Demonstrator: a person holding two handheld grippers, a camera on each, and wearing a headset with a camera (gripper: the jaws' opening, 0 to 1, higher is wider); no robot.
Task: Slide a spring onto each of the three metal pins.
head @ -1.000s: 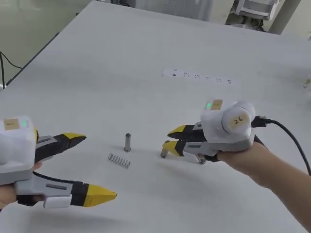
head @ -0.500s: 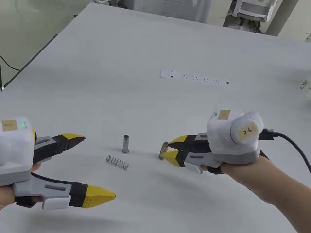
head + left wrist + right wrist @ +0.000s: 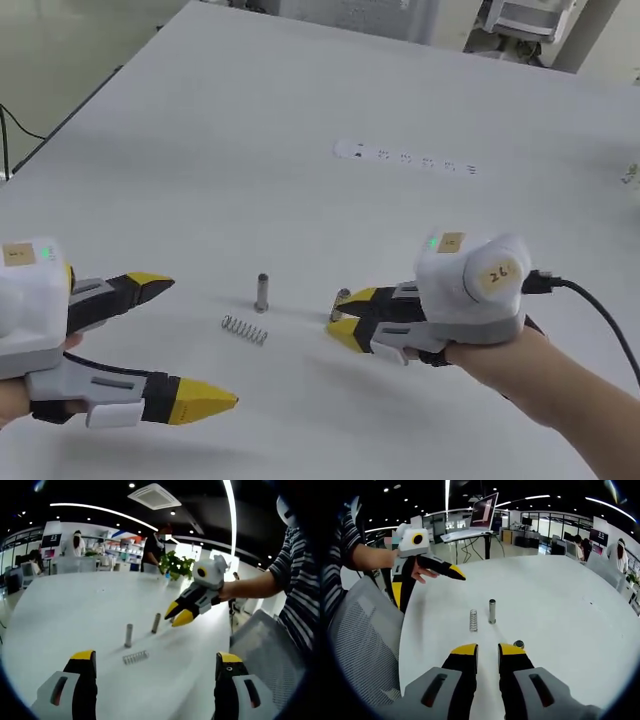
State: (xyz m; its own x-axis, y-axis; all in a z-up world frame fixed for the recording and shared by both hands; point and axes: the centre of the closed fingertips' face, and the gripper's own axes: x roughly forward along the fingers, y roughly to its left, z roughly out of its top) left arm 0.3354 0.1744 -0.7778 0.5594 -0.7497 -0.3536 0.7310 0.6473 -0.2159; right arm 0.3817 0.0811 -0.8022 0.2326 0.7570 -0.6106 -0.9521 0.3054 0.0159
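Note:
A bare metal pin [image 3: 262,292] stands upright on the white table [image 3: 300,120], with a loose spring [image 3: 245,330] lying just in front of it. To their right a second pin [image 3: 340,302] seems to carry a spring. My right gripper [image 3: 343,317] sits right beside that pin, its jaws a narrow gap apart and holding nothing. In the right gripper view the pin top [image 3: 518,644] lies just right of the right gripper [image 3: 488,652]; the bare pin [image 3: 492,611] and spring [image 3: 473,620] are ahead. My left gripper [image 3: 185,342] is wide open at the near left.
A white power strip [image 3: 405,158] lies farther back on the table. The right gripper's black cable [image 3: 600,300] trails off to the right. A grey mesh chair [image 3: 365,630] stands at the table's edge by the person.
My right gripper has drawn back a little toward me and lower, its tips now beside the right pin. The left gripper, bare pin and loose spring have stayed put.

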